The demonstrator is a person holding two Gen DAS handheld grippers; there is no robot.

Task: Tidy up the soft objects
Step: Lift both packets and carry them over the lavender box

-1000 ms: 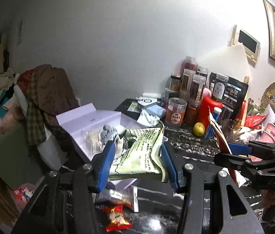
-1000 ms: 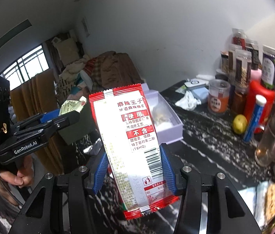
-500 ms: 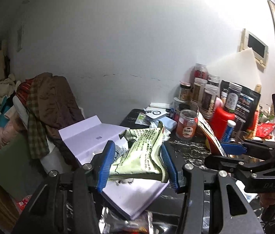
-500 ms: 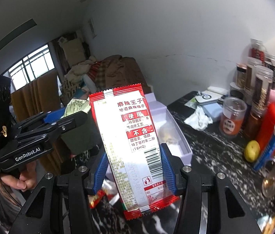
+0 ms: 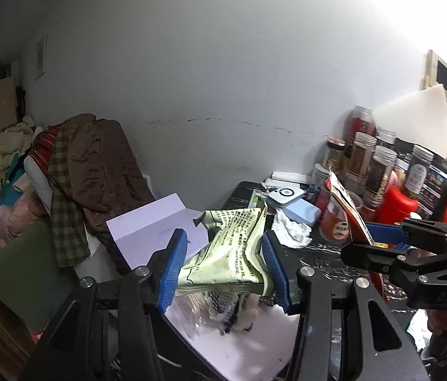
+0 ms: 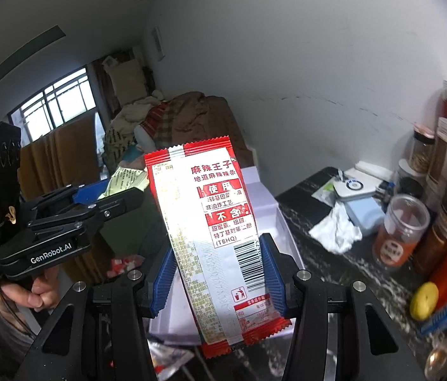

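Both grippers shifted fwd: white box [image 5: 147,222] now under L gripper [image 5: 225,263], clamped on green packet [image 5: 233,254]. R gripper [image 6: 217,281] grips red packet [image 6: 210,222]. Box contents only in L view; window [image 6: 55,104] only in R view.

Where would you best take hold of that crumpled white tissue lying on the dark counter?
Probably by the raised, bunched middle of the crumpled white tissue, coming from above. It lies loose on the dark counter with a pale blue box and a clear jar crowding its far side, so a side approach looks cramped.

Green packet [image 5: 233,254] hides the box's [image 5: 248,346] contents (partly); jar labels unreadable.
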